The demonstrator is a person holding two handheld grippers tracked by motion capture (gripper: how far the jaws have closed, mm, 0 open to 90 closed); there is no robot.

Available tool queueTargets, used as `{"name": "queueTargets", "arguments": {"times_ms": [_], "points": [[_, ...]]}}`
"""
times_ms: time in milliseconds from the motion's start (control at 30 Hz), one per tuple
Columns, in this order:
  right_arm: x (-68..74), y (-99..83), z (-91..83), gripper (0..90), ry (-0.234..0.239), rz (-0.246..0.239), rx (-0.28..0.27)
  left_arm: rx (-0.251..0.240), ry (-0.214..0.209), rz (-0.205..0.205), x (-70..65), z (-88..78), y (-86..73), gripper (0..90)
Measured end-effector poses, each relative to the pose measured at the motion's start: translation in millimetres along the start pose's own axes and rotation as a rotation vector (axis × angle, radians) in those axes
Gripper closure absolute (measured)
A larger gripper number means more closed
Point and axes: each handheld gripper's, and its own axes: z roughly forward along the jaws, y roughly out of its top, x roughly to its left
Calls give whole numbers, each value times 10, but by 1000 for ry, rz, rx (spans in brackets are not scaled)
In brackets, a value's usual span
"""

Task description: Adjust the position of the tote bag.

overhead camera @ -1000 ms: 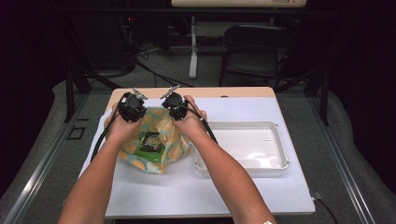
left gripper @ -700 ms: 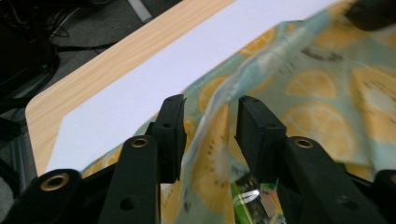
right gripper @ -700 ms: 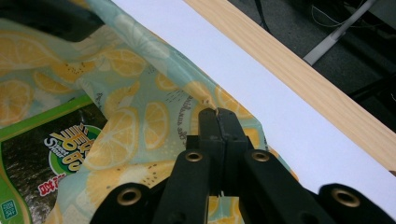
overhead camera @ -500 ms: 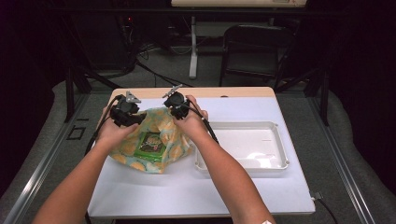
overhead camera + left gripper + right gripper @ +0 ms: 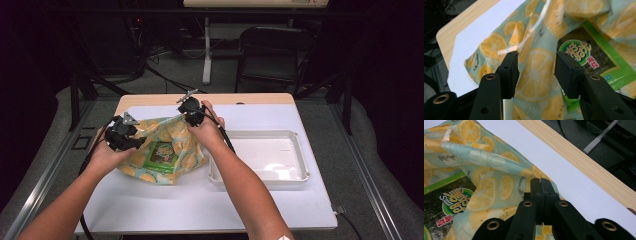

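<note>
Right tongs (image 5: 541, 185) pinch lemon-print bag (image 5: 499, 177); left tongs (image 5: 536, 71) just opened

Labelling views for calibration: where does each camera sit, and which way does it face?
High view: above the person's side, facing forward and down on the table; both forearms, left tool, right tool.
Left gripper view: on the left tool, facing the bag; its jaws apart.
Right gripper view: on the right tool, facing the table's far edge; jaws shut on the bag's edge.
Shared: bag, green packet inside.
</note>
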Motion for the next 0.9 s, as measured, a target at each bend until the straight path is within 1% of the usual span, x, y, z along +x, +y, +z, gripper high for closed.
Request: {"name": "queueTargets", "arguments": {"times_ms": [33,67,167,200,233,267,300,333,367,400,433,467,500,567,600,633,667,800,900], "points": [[-11,-1,-5,900,-2,-2,5,18,1,6,-4,19,-4,549],[-11,-1,-5,900,-2,-2,5,18,1,6,-4,19,-4,578],[-36,-6,-13,900,-3,-3,7,42,21,36,-21,75,1,678],[-37,-9,-20,900,-7,-10,6,49,34,55,-33,108,15,720],[-37,-9,-20,900,-7,-10,6,49,34,55,-33,108,15,757],[-35,-12,-27,900,-12,-18,5,60,47,72,-52,149,27,785],[-39,-12,-31,900,-15,-20,6,65,53,80,-57,169,33,817],[-42,-16,-28,900,-14,-16,0,68,63,83,-62,191,40,841],[-48,-17,-31,900,-17,-20,4,68,63,83,-62,191,40,861],[-48,-17,-31,900,-17,-20,4,74,72,84,-64,215,47,861],[-51,-23,-27,900,-23,-19,4,74,71,81,-62,238,53,880],[-51,-26,-28,900,-27,-21,8,75,86,79,-54,279,64,887],[-49,-29,-25,900,-29,-22,7,73,89,72,-50,300,68,891],[-46,-35,-21,900,-32,-24,8,76,95,68,-41,316,72,896],[-46,-39,-16,900,-32,-24,7,76,104,52,-23,356,79,896],[-46,-39,-16,900,-32,-24,7,76,104,52,-23,356,79,897],[-41,-47,-2,900,-30,-20,10,76,105,31,-3,396,86,898],[-25,-71,40,900,-33,-17,15,88,105,-9,29,485,90,900],[-16,-85,58,892,-27,-20,21,94,103,-19,32,526,89,900]]}}
